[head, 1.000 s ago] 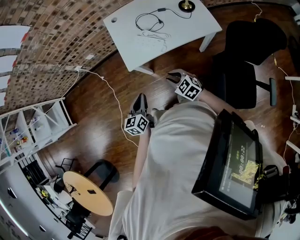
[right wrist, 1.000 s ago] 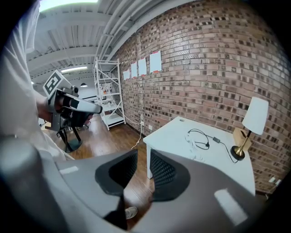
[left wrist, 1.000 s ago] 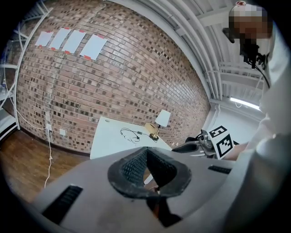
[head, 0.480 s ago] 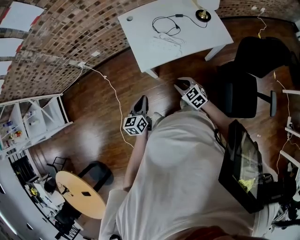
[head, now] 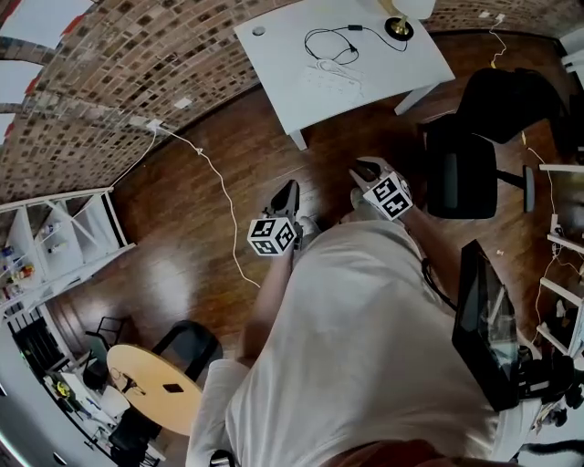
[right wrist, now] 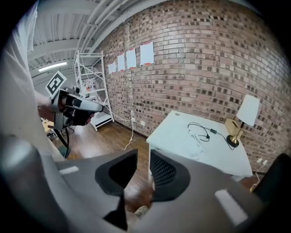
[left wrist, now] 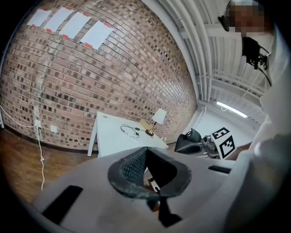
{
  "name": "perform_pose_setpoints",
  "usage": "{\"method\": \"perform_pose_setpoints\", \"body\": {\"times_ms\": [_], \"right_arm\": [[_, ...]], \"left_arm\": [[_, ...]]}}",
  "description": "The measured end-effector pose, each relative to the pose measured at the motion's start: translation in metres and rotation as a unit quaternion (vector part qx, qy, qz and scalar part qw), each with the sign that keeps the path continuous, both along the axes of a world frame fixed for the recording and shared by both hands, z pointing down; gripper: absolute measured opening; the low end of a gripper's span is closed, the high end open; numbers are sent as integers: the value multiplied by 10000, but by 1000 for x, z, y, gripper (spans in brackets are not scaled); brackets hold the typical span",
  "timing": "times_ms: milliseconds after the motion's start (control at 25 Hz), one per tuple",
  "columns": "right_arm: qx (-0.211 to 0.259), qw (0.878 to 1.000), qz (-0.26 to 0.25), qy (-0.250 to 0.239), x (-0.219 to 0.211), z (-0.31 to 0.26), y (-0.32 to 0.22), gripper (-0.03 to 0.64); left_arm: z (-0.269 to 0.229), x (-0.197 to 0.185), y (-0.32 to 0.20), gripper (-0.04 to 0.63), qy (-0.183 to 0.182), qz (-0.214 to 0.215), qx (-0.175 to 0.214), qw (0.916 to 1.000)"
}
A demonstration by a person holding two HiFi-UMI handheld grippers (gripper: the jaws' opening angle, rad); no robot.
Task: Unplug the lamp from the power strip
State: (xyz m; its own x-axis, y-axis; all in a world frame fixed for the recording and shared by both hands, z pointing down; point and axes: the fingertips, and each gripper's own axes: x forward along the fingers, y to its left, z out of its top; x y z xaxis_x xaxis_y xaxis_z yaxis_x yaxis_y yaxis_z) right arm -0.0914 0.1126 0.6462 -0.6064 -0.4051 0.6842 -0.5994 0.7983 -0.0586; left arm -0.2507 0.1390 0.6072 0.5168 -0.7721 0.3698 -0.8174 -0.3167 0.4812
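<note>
The lamp [head: 398, 23] stands at the far right corner of the white table [head: 274, 64]; its shade [right wrist: 248, 110] shows in the right gripper view. Its black cord [head: 330, 40] loops across the tabletop toward the white power strip [head: 336, 80]. Both grippers hang over the wooden floor, well short of the table. My left gripper [head: 286, 193] points at the table with its pads [left wrist: 132, 166] meeting at the tip and nothing in them. My right gripper [head: 369, 169] is open, with a clear gap between its pads [right wrist: 164, 170] and nothing in it.
A black office chair [head: 465, 155] stands right of the right gripper, beside the table. A thin white cable [head: 214, 196] runs across the floor from the brick wall [head: 109, 82]. White shelving [head: 64, 242] and a round wooden table [head: 151, 388] are at the left.
The person has moved toward the table, carrying both grippers forward. The table now sits closer and further right in the head view. Neither gripper's jaws have changed.
</note>
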Motion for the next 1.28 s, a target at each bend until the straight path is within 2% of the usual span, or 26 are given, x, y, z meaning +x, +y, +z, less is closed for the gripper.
{"method": "perform_pose_setpoints", "body": {"times_ms": [240, 440, 640, 880, 1000, 1280], "right_arm": [[-181, 9990, 311, 267, -11, 2, 43, 87], [-336, 9979, 245, 504, -24, 8, 78, 87], [-304, 9969, 215, 693, -12, 10, 96, 87], [-226, 9990, 198, 335, 2, 20, 89, 87], [-56, 9998, 192, 80, 8, 11, 74, 87], [79, 9983, 451, -356, 61, 0, 46, 84]], "left_arm": [[14, -1, 23, 5, 263, 426, -110, 9987], [35, -11, 40, 5, 423, 592, -332, 9968], [54, -13, 49, 5, 367, 723, -456, 9957], [60, -11, 50, 5, 16, 538, -466, 9975], [52, -3, 49, 5, 92, 258, -544, 9981], [34, 52, 43, 5, -22, 52, -555, 9984]]}}
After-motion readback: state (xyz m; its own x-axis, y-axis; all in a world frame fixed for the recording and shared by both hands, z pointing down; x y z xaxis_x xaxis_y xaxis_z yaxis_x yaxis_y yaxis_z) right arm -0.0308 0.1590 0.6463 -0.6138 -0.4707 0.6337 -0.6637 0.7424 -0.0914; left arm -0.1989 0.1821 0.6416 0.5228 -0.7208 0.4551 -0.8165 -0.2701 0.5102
